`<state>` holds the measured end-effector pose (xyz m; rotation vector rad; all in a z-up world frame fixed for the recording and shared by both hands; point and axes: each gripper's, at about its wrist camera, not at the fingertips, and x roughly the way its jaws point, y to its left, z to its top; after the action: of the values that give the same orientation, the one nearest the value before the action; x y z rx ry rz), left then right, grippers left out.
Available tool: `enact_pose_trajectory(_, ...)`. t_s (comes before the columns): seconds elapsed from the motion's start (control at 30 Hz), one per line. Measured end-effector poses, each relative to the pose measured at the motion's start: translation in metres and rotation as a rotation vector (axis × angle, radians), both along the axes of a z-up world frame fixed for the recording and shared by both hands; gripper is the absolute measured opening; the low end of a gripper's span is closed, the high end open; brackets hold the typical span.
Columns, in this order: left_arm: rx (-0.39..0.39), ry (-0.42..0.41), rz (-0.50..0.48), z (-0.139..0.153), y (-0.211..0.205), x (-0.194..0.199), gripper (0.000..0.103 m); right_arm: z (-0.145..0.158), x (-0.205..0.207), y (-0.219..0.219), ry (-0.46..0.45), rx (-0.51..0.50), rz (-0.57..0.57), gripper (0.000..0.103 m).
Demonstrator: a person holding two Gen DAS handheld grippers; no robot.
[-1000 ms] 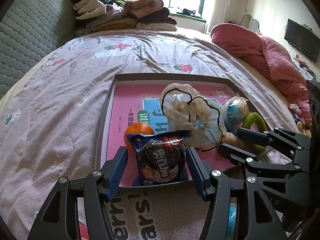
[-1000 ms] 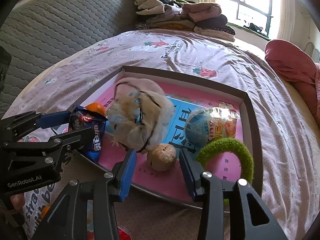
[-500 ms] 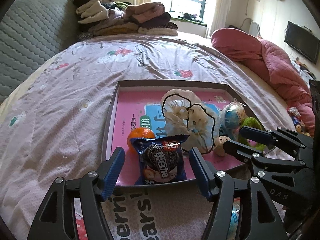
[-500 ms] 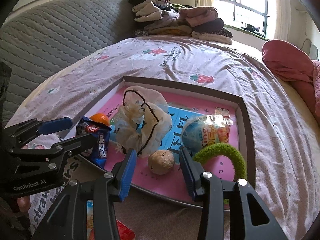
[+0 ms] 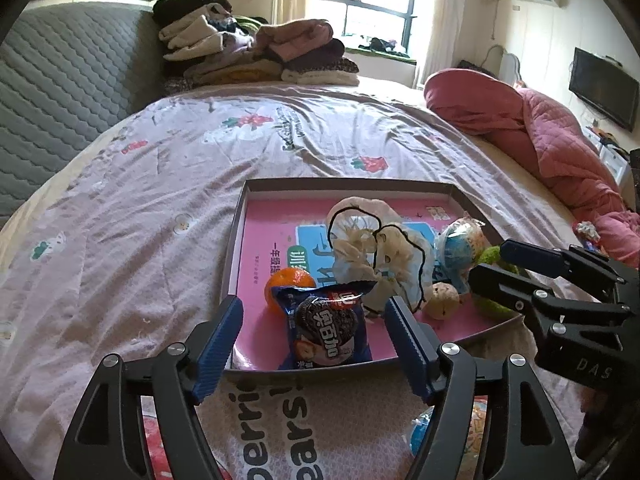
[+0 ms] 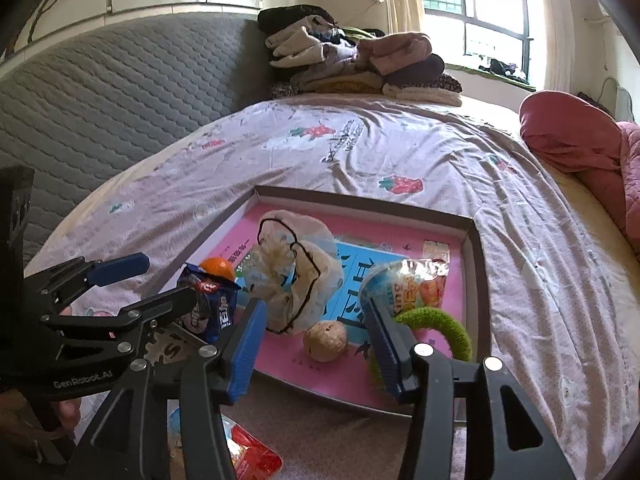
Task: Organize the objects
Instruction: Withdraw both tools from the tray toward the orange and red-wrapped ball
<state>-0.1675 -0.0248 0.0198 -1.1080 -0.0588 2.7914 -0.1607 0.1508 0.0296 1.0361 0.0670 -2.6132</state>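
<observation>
Both tools hang spread and empty over the near edge of the tray [image 5: 236, 236]. The left gripper [image 5: 316, 328] frames the blue cookie packet [image 5: 326, 330], which lies just inside the rim — an orange [image 5: 288, 282] touching behind it. The right gripper [image 6: 316, 332] frames the brown ball [image 6: 325, 340], with the crumpled bag [image 6: 296, 276], the wrapped snack [image 6: 400, 288] and the green ring [image 6: 444, 326] nearby in the tray.

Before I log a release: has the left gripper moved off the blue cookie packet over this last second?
Yes. The left gripper has backed toward the tray's near rim; its open jaws now flank only the blue cookie packet's lower half.
</observation>
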Motion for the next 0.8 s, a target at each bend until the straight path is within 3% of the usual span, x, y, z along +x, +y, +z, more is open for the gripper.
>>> enact_pose_trajectory(0.8,-0.004,0.061,0.011,0.020,-0.008,0.029,0.078,0.031,0.024,0.016,0.089,-0.048,0.010,0.063)
